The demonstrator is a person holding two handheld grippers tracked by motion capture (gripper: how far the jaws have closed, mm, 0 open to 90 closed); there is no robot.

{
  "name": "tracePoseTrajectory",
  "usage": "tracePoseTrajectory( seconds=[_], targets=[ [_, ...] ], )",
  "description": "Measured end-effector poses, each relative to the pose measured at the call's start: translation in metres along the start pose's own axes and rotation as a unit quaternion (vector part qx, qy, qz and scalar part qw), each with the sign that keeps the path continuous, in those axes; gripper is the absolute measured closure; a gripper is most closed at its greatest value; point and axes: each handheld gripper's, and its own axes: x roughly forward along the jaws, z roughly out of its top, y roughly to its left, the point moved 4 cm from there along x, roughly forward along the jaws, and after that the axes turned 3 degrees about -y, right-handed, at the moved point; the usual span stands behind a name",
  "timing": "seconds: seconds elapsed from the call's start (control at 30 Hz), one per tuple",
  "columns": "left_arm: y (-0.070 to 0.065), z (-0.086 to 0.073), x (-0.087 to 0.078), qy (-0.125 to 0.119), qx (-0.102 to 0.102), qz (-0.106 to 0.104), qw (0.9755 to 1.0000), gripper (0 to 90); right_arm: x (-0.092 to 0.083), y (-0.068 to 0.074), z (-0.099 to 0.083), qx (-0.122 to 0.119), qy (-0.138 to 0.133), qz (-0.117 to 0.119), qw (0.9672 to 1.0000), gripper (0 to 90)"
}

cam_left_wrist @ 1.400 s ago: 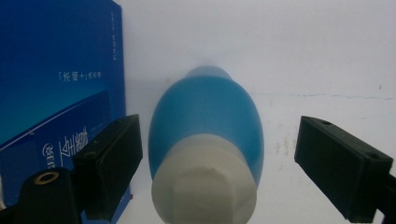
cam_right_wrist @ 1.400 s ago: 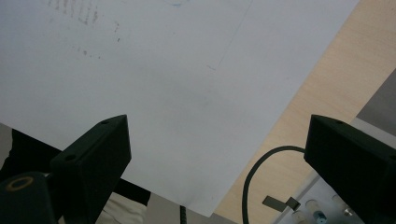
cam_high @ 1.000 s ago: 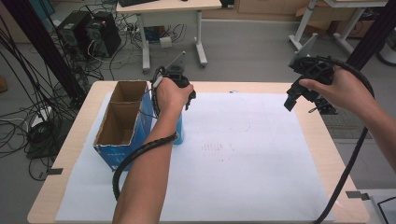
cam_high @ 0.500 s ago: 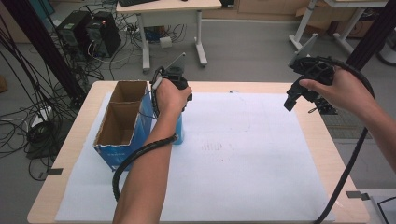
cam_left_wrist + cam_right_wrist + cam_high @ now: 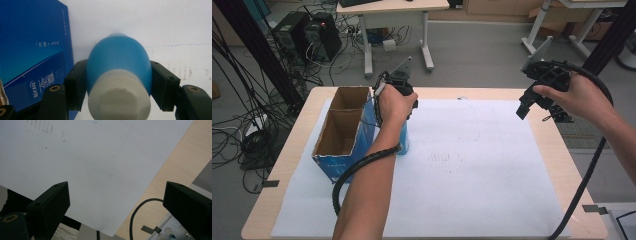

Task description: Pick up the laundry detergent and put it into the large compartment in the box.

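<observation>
Change since a second ago: almost nothing is moving; your left hand is sitting a touch nearer the box, while your right hand is staying where it was.
Left gripper: its jaws are closing on the blue bottle, one pad on each flank, just under the white cap.
Bottle place: it is standing on the white sheet, just right of the blue cardboard box, at the far-left part of the table.
Bottle and box: the blue box wall is lying just left of the bottle; whether they are touching, you cannot tell.
Right gripper: its jaws are standing wide apart, holding nothing, hanging above the sheet's right edge, well apart from the bottle.
Step in hand: you are probably gripping the bottle ready to lift it.
Doing it well: keep squeezing evenly, since the rounded sides may be slipping; raise it straight up before swinging left, so the base is clearing the open box rim.
</observation>
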Motion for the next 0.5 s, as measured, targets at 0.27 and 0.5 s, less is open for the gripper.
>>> tracePoseTrajectory(
  seconds=[0.27,0.5],
  targets=[
    [0.001,-0.001,-0.004,-0.004,0.002,-0.009,0.9999,38.1,0.001,0.002,0.001,-0.001,0.0,0.0,1.0,7.4],
    [-0.001,-0.003,-0.018,-0.009,0.005,-0.007,0.9999,38.1,0.0,0.001,-0.001,0.001,0.0,0.0,1.0,7.4]
  ],
)
